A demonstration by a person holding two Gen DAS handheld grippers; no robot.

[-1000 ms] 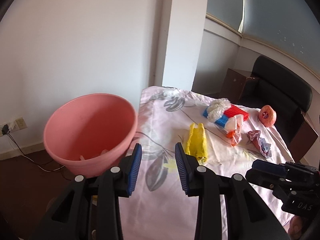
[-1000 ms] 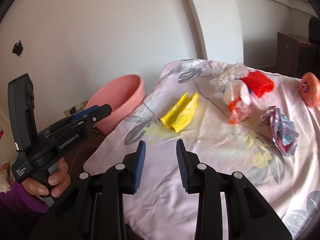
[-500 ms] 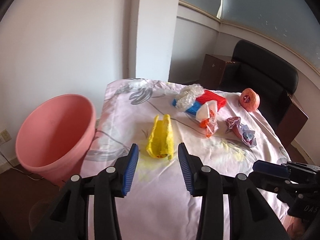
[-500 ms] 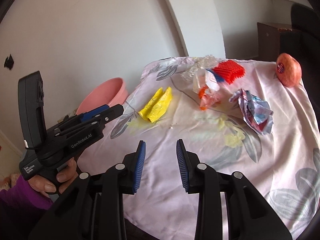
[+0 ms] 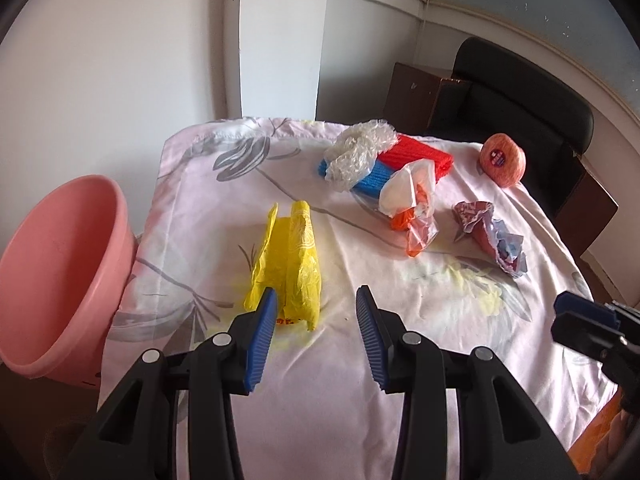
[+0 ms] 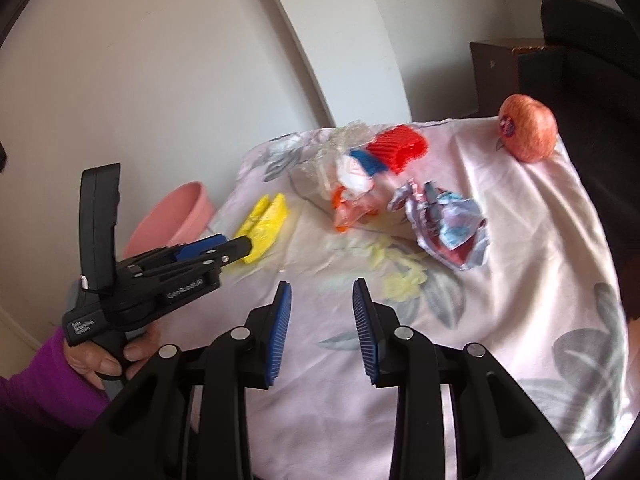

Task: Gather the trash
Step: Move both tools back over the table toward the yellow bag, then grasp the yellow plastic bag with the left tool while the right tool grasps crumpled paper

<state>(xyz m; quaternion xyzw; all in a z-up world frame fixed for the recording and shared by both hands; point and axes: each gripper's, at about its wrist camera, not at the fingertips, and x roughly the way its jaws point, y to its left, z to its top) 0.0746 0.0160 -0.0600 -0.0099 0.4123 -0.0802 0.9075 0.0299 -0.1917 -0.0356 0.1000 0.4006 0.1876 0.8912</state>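
A crumpled yellow bag lies on the floral cloth, just ahead of my open left gripper; its left finger sits at the bag's near edge. Farther back lie a clear wrapper, red and blue foam nets, an orange-and-white plastic bag and a crumpled foil wrapper. My right gripper is open and empty, above the cloth short of the foil wrapper. The yellow bag and left gripper show there too.
A pink basin stands off the table's left edge. An apple sits at the far right corner. A black chair and brown cabinet stand behind the table. White wall to the left.
Both grippers have moved forward over the table. The left one swung right, away from the basin, up to the yellow bag. The right one turned toward the foil wrapper.
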